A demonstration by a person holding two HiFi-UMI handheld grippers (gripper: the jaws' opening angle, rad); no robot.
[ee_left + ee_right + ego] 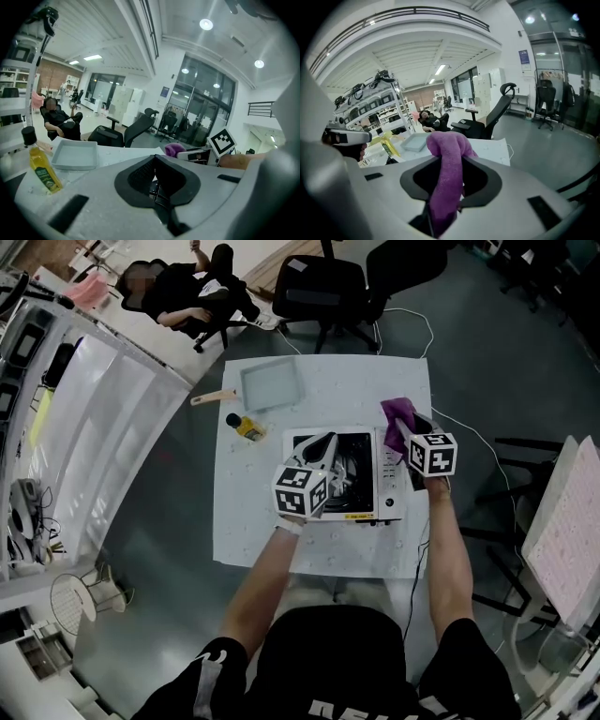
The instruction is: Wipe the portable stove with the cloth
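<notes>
The portable stove [386,486] is white with a black burner and sits in the middle of the white table [253,521]. My right gripper [401,427] hangs over the stove's right side, shut on a purple cloth [397,414]. In the right gripper view the cloth [447,178] stands up between the jaws and droops over them. My left gripper [325,444] hovers above the burner with its jaws together and nothing between them; in its own view the left gripper [154,158] has its pads meeting at the tips. The cloth [174,149] shows beyond it to the right.
A grey tray [272,385] lies at the table's far side, with a wooden-handled tool [214,397] beside it. A yellow oil bottle [246,426] stands left of the stove. Office chairs [323,292] and a seated person [187,296] are beyond the table. A cable [469,432] runs off the right.
</notes>
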